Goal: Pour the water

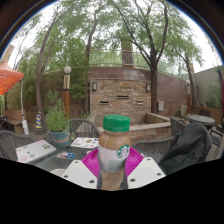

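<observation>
A glass bottle (pixel 114 150) with a green cap, a white label with a green logo and a brownish body stands upright between my gripper's fingers. My gripper (pixel 113 163) is shut on the bottle, its magenta pads (pixel 92 162) pressing on the label from both sides. The bottle is held up above a table; its bottom is hidden below the fingers.
A table (pixel 45 150) with papers and a potted plant (pixel 58 125) lies ahead to the left. Dark wicker chairs (pixel 190 145) stand to the right. A brick outdoor fireplace (pixel 120 95) and trees are beyond. An orange umbrella edge (pixel 8 78) is at far left.
</observation>
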Tool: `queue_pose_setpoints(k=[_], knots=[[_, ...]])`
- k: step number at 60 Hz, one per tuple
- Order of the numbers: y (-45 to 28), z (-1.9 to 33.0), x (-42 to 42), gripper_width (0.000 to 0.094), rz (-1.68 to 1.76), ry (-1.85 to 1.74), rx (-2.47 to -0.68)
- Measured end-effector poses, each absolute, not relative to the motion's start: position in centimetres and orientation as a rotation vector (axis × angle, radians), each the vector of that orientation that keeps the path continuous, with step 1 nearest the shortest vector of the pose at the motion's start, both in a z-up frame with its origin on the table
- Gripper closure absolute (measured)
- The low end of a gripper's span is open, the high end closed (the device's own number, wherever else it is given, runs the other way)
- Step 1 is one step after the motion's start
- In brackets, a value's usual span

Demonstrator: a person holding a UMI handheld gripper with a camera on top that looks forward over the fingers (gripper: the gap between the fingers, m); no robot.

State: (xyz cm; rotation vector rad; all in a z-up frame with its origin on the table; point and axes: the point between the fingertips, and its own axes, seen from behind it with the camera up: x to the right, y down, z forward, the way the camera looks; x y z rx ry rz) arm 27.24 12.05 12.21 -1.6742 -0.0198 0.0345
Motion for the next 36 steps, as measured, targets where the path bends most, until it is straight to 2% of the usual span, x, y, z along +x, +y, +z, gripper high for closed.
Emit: queue_pose_setpoints(k=[5, 6, 16, 18, 19, 32, 36], knots=[[12.1, 6.3, 27.7, 0.0643, 0.053, -0.041, -1.733], [13.1, 8.1, 26.0, 0.0642, 0.052, -0.034, -1.737], [13.1, 1.0, 28.6, 0.0644, 0.047, -0.027, -1.781], [12.8, 1.8, 27.7, 0.0642, 0.045, -0.034, -1.745], [13.1, 1.2, 28.4, 0.0644, 0.039, -0.047, -1.729], [12.4, 1.6, 27.2, 0.0643, -0.028, -0.068, -1.733], [12.3, 1.7, 27.2, 0.0589, -0.042, -0.04, -1.745]])
